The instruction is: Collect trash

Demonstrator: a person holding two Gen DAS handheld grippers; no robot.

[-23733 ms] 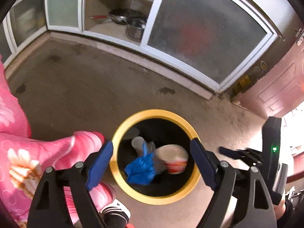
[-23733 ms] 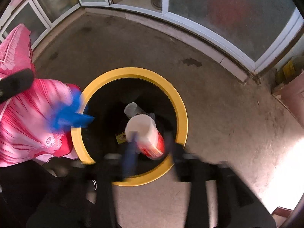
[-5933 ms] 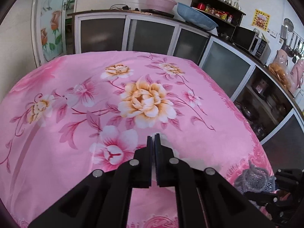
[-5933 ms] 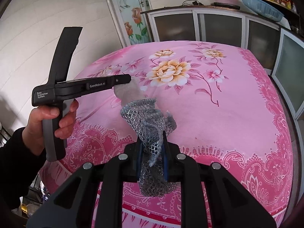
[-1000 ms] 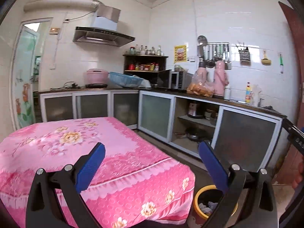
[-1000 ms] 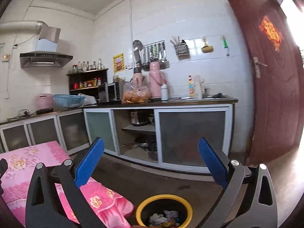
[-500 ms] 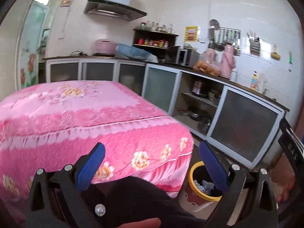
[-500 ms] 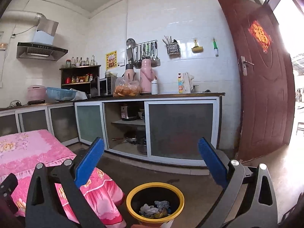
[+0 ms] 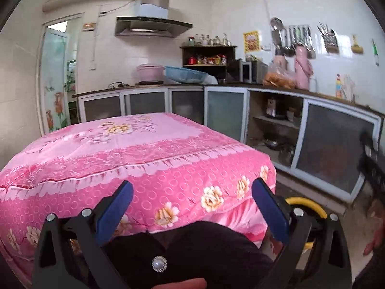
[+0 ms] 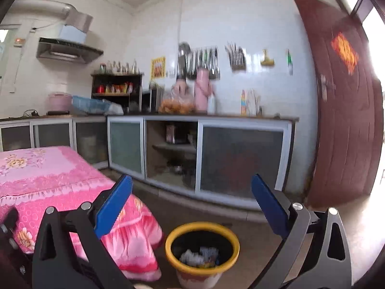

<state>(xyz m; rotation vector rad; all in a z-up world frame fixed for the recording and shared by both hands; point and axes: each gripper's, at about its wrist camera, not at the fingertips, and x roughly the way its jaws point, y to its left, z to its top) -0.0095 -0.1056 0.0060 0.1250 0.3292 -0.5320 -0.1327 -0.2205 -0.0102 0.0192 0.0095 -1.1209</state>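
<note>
Black frames, silver screws — blue serrated fingers [image 10: 113, 204]

A pink floral tablecloth [image 9: 134, 144] fronts glass-door cabinets [image 10: 240, 159], a range hood [image 9: 151, 25] and a brown door [image 10: 346, 110].

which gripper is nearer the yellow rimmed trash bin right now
Right, by my read. The right gripper hangs open above the trash bin, which sits low between its fingers. The left gripper faces the pink table, with the bin off behind its right finger.

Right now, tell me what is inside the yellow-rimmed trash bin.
The yellow-rimmed trash bin holds a heap of crumpled trash, whitish with some colored bits. The blur hides what each piece is, and the top layer covers anything deeper.
</note>
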